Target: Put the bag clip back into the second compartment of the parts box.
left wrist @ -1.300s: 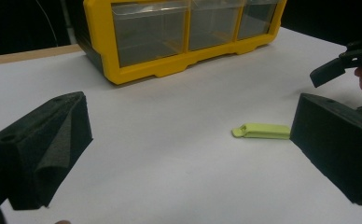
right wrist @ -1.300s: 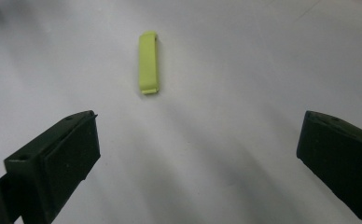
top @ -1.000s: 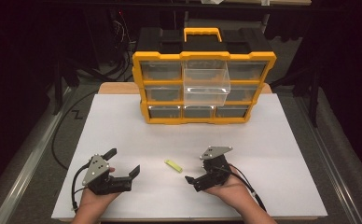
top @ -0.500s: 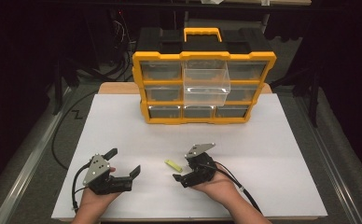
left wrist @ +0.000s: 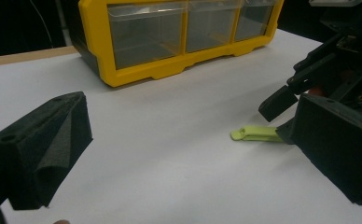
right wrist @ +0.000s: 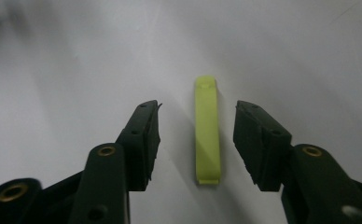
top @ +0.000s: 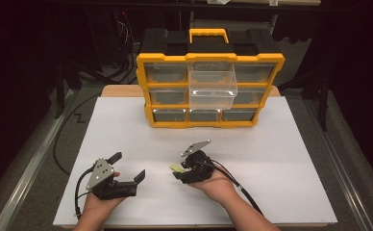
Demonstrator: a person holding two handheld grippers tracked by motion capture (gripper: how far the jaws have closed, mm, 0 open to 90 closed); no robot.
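The right claw (right wrist: 195, 140) straddles a small yellow-green strip (right wrist: 206, 128) that lies flat on the white table (top: 280, 159). In the right gripper view the strip runs lengthwise between the two black jaws, with a clear gap of table surface on each side; neither pad touches it, and the strip sits nearer the right-hand jaw. The jaws have just been closing around the strip but are not yet clenched on it, so the claw counts as released.

In the high view the right claw (top: 179, 172) points away from the yellow drawer organizer (top: 211, 91), which stands at the far edge of the table, and the strip (top: 176, 168) shows as a pale fleck at the claw's tip, well in front of the organizer (roughly below its middle column of drawers).

The left claw (top: 129, 166) rests on the table, farther from the organizer's centre line than the strip. Its jaws stand wide apart with nothing between them. In the left gripper view the strip (left wrist: 256, 134) lies ahead, its far end under the right claw (left wrist: 281, 119).
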